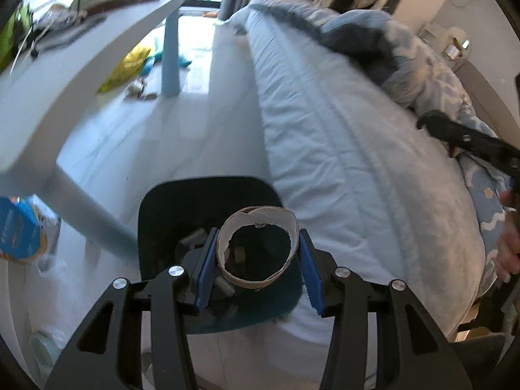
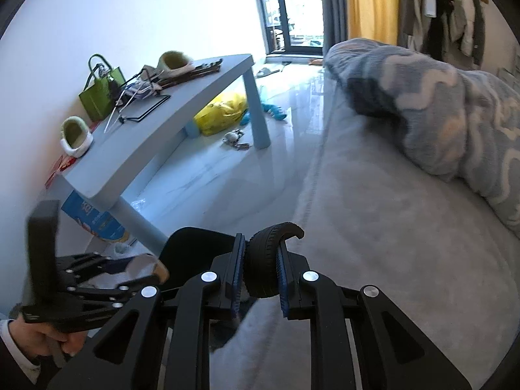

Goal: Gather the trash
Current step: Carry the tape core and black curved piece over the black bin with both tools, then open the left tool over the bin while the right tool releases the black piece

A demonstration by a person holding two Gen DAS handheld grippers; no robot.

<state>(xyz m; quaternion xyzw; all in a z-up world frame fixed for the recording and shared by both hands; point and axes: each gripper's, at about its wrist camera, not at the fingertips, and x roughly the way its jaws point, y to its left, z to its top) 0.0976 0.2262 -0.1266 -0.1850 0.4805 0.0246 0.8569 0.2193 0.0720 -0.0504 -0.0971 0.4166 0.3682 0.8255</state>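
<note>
Here the left gripper (image 1: 258, 256) pinches a cardboard tube (image 1: 256, 247), low in the centre of the left wrist view. The blue pads (image 1: 205, 269) bear on the tube's outer wall from both sides, and its torn open end faces the camera. Directly behind the tube stands the black trash bin (image 1: 156, 214), with several small items visible inside it.

The tube appears light, hollow and thin-walled. Judged from its ragged rim, it crushes easily, so only light pressure across the wall is advisable. A grip on the torn edge is likely to tear it further. Released over the bin opening, it should fall straight in.

The right gripper (image 2: 260, 269), low in the centre of the right wrist view, is clamped on a black rubber tyre piece (image 2: 265, 256). The jaws are closed tight on the treaded band, and a curled end projects above the pads towards the upper right. The rubber looks flexible, moderately light and high in friction, so slipping seems unlikely. It may spring back or cling to the pads on release.

In the right wrist view the bin (image 2: 195, 243) lies just left of the tyre piece, beside the grey bed (image 2: 390, 227).

A blue table (image 2: 169, 120) and floor litter occupy the upper left.
</note>
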